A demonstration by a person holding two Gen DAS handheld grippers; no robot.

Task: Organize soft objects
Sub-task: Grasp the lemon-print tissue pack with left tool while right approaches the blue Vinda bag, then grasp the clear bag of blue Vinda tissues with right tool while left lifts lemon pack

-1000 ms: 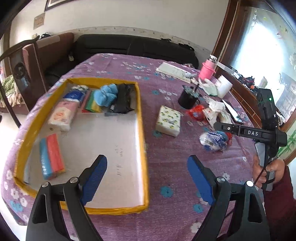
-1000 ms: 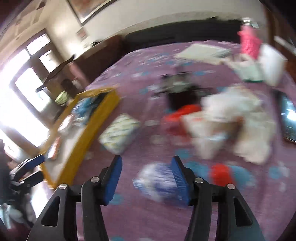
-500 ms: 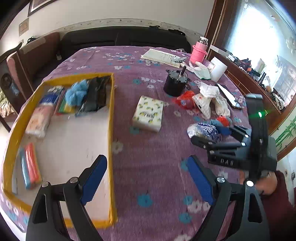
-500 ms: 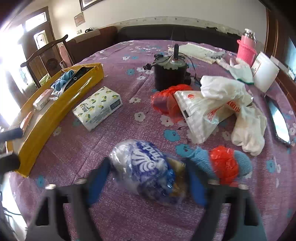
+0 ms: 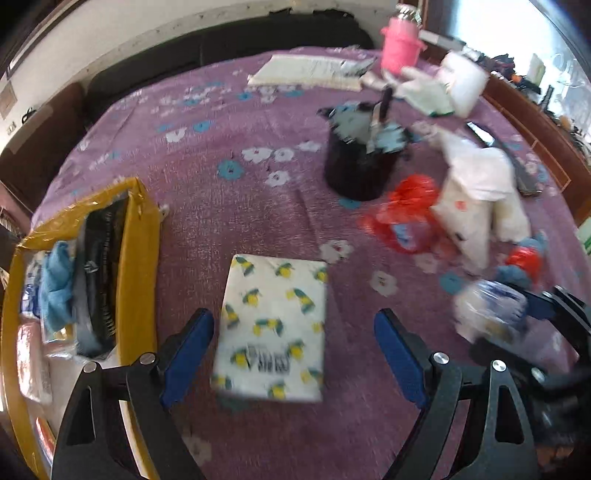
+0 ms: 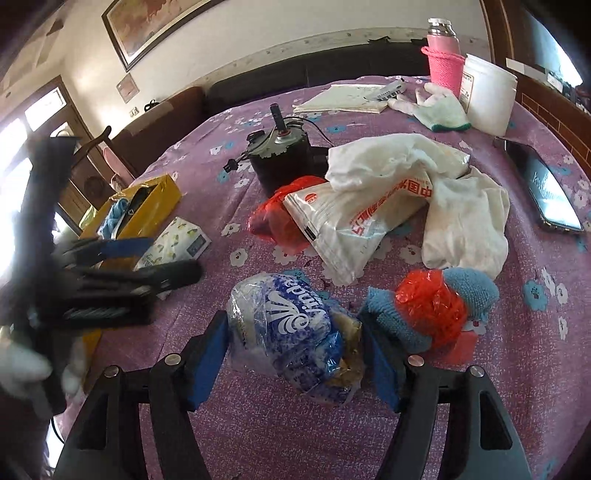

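Bright window glare, motion blur, fisheye-warped edges.

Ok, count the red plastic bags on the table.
2. One red bag lies crumpled under the white pouch, beside the motor; the other is wrapped around the blue cloth. More may be hidden under the heap.

From my remote seat I saw a pale wall [image 6: 229, 48] bearing a framed picture [image 6: 147, 26], a dark sofa [image 6: 332, 66] behind the table [image 6: 461, 424], and bright daylight flooding the window [image 6: 14, 177].
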